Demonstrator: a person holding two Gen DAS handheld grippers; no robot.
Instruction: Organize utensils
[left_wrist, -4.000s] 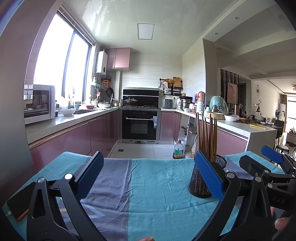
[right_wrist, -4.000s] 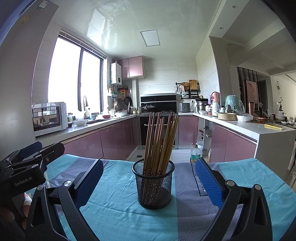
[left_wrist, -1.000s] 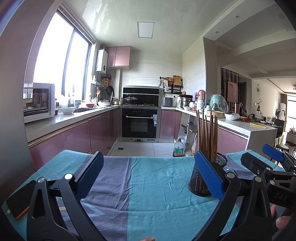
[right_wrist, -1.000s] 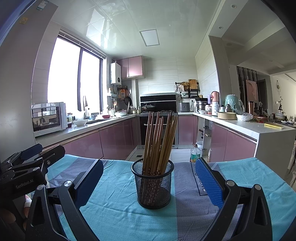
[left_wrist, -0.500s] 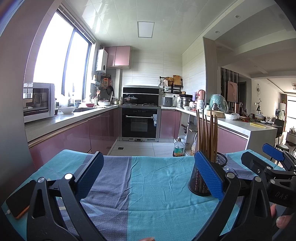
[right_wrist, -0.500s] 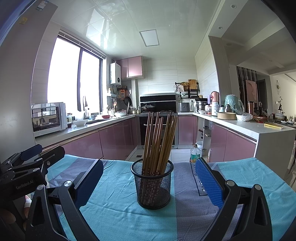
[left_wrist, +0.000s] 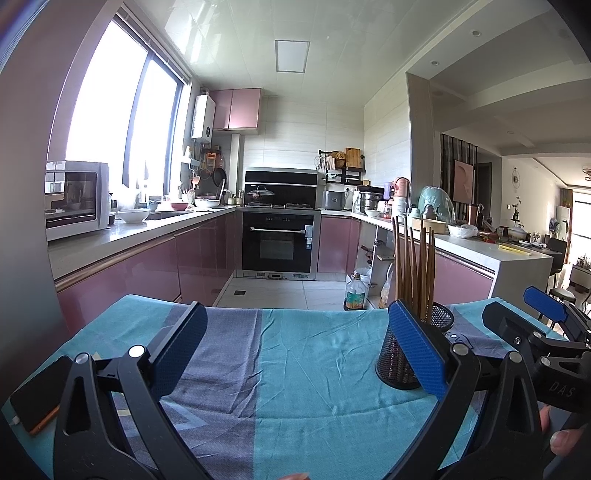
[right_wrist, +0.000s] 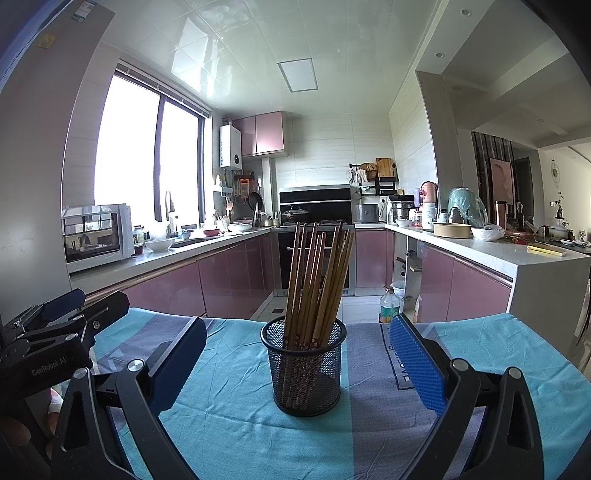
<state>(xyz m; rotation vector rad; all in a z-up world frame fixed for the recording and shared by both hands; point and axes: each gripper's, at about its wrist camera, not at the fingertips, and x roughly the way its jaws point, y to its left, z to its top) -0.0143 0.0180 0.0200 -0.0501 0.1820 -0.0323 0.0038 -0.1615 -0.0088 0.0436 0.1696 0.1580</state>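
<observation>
A black mesh holder (right_wrist: 304, 369) stands upright on the blue tablecloth (right_wrist: 229, 417), filled with several brown wooden chopsticks (right_wrist: 317, 280). My right gripper (right_wrist: 297, 363) is open and empty, its blue pads either side of the holder but nearer the camera. My left gripper (left_wrist: 295, 349) is open and empty over bare cloth; the holder (left_wrist: 406, 354) sits behind its right pad (left_wrist: 417, 350). The right gripper (left_wrist: 543, 332) shows at the far right of the left wrist view, and the left gripper (right_wrist: 51, 325) at the far left of the right wrist view.
A phone (left_wrist: 35, 395) lies at the cloth's near left corner. Beyond the table's far edge lie the kitchen floor, an oil bottle (left_wrist: 354, 291), pink cabinets and an oven (left_wrist: 279, 240). A white counter (right_wrist: 517, 258) stands at the right.
Nothing has visibly changed beyond a slight camera shift; both grippers stay open and the holder stays in place.
</observation>
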